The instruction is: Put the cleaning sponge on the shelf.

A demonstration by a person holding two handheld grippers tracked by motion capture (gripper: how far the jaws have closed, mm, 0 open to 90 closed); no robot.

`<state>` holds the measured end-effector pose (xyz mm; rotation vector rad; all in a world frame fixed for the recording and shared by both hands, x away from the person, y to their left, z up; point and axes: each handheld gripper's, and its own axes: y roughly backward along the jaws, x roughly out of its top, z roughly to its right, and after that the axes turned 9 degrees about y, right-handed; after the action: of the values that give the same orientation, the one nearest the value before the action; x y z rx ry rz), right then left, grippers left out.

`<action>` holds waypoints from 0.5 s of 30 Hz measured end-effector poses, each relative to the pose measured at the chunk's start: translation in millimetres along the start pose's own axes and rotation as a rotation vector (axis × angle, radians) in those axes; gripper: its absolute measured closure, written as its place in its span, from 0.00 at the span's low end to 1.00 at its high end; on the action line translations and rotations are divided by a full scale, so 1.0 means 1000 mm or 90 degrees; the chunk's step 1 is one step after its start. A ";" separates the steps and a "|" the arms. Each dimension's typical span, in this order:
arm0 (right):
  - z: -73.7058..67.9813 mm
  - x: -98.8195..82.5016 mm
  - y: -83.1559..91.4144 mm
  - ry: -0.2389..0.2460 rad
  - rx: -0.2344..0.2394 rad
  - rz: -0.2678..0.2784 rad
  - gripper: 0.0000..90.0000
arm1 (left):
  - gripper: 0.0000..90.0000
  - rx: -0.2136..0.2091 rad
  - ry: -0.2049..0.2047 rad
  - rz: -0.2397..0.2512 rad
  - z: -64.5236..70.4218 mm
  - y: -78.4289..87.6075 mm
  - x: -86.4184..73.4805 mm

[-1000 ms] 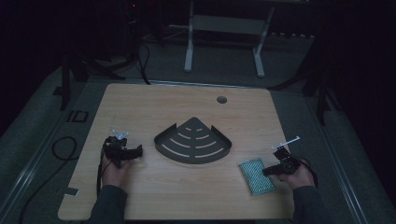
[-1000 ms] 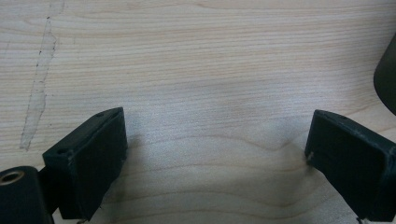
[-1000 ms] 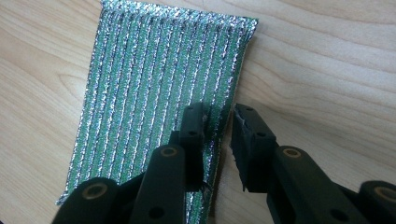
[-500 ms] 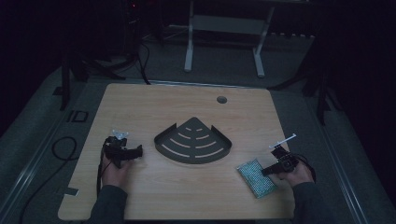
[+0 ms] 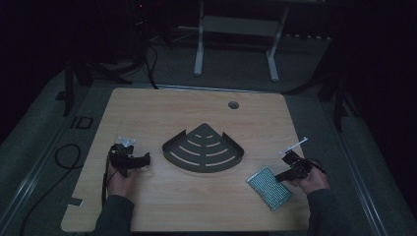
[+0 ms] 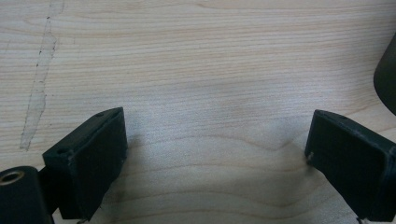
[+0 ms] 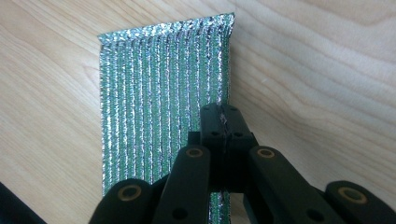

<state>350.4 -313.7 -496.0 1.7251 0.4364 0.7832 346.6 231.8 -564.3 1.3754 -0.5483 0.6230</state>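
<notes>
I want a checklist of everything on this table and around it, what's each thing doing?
Surface: pale wooden table, with a round hole near the far edge.
Job's things: shiny green ribbed sheet lying flat; dark fan-shaped tray mid-table, nothing in it.
Clutter: nothing seen.
Grippers: right claw has just been closing, jaws pinched on the sheet's edge; left claw open over bare wood.
Cables: black cable loops off the table's left side.
Surroundings: dim room, white stand legs behind the table.

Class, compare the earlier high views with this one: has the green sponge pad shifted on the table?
No. The green sponge pad lies at the same spot, right of the dark corner shelf. The right gripper has just closed on its edge.
</notes>
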 end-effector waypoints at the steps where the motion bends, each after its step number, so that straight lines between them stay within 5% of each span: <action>1: -0.001 0.001 0.002 0.002 -0.002 0.001 0.99 | 0.07 0.000 0.000 0.000 0.000 0.000 0.000; 15: -0.006 0.020 0.018 0.023 -0.022 0.012 1.00 | 0.07 0.000 0.000 0.000 0.000 0.000 0.000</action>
<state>358.7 -301.4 -472.8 1.6868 0.4289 0.8331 346.6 231.8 -564.3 1.3754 -0.5485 0.6230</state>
